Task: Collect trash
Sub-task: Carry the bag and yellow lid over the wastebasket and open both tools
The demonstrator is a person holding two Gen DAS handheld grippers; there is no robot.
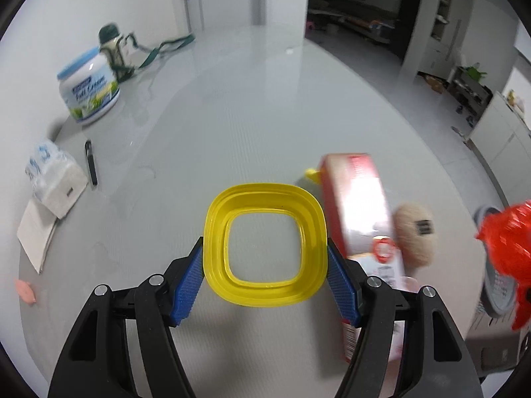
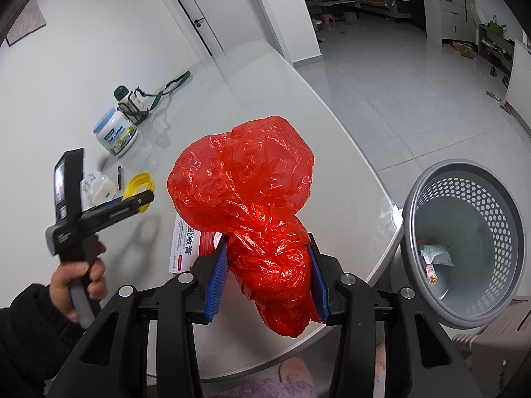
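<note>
Trash items, two views. Left wrist view: yellow square lid frame (image 1: 264, 244), hollow centre, sits lower centre of frame between the blue pads (image 1: 187, 283) of the left gripper (image 1: 264, 280); both pads press on its outer left and right edges, so the fingers are clamped on it. Grey table (image 1: 232, 116) shows through the opening; whether the frame is clear of the table can't be told. Just right of it: red-and-white toothpaste box (image 1: 361, 212), blurred, w/ a beige fuzzy object (image 1: 415, 233) at its right side.

Right wrist view: crumpled red plastic bag (image 2: 245, 199) fills frame centre; its twisted lower part is pinched between the blue pads (image 2: 217, 282) of the right gripper (image 2: 268, 280), bulk rising above the fingertips, tail hanging below. Grey perforated waste basket (image 2: 464, 248) at right, beside the table edge, w/ a few wrappers inside. At left, a hand (image 2: 78, 282) holds the other gripper's handle; yellow frame seen at its tip.

Upper left, both views: milk powder tub (image 1: 89, 91), green-capped bottle (image 1: 113, 44) w/ strap, tissue pack (image 1: 54, 177), dark pen (image 1: 91, 162).
</note>
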